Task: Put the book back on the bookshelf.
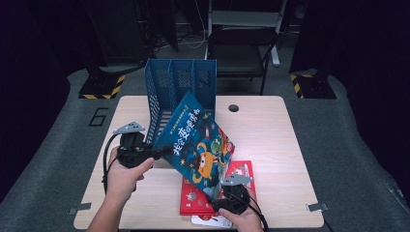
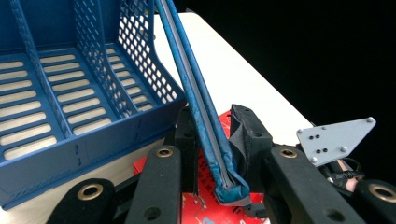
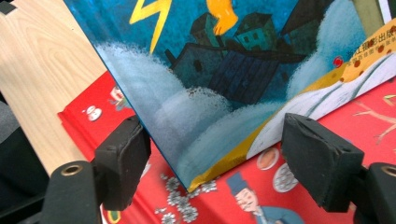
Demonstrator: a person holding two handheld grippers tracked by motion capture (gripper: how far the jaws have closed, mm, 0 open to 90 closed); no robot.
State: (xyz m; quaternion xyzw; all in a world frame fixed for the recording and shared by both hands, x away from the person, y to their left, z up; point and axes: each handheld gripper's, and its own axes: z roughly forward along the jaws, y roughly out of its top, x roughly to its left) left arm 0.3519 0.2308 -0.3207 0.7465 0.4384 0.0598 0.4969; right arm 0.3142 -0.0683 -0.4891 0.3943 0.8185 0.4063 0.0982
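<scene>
Nearest the person, the right gripper (image 1: 231, 195) sits low over the red book (image 1: 193, 199), which lies flat at the table's (image 1: 270, 145) front edge; its jaws stand wide, one to each side of the blue book's (image 1: 198, 142) lower corner with neither pad pressing, seemingly so that the corner can pivot there without sliding. The left gripper (image 1: 162, 151) is clamped on the blue book's edge; in the left gripper view the pads (image 2: 245, 135) squeeze the closed covers (image 2: 205, 121), so this hand carries the weight. The book therefore hangs tilted, low corner over the red book, top leaning toward the blue rack (image 1: 181, 87) just behind; held by the edge it can likely be stood upright and slid into a slot.
</scene>
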